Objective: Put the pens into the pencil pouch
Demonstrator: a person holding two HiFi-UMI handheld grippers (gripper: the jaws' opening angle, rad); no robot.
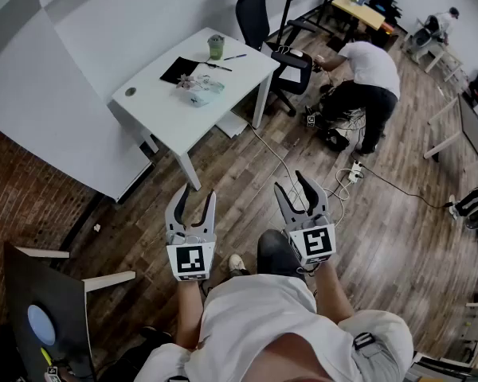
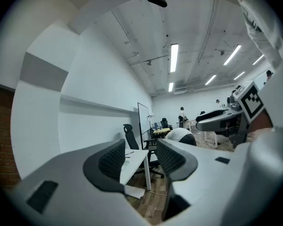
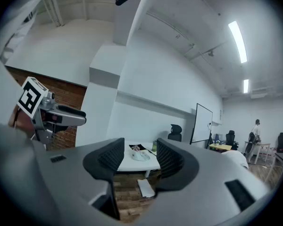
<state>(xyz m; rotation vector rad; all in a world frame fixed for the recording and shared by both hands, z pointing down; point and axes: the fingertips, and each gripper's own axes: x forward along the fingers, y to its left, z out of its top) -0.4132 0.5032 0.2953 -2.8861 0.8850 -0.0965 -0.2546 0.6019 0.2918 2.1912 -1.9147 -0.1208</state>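
The white table [image 1: 171,110] stands a few steps ahead, across the wooden floor. On it lie a flat black item [image 1: 180,70], a clear pouch [image 1: 201,92] with small things in it, a green cup [image 1: 216,46] and two pens [image 1: 235,56]. Both grippers are held level in front of the person's body, far short of the table. My left gripper [image 1: 195,193] is open and empty. So is my right gripper [image 1: 293,183]. In the right gripper view the table [image 3: 132,164] and the pouch [image 3: 140,155] show between the open jaws.
A person [image 1: 366,74] crouches on the floor to the table's right, beside a black office chair [image 1: 291,70]. Cables and a power strip [image 1: 352,172] lie ahead on the right. A sheet of paper [image 1: 231,124] lies under the table. A dark panel [image 1: 40,317] stands at lower left.
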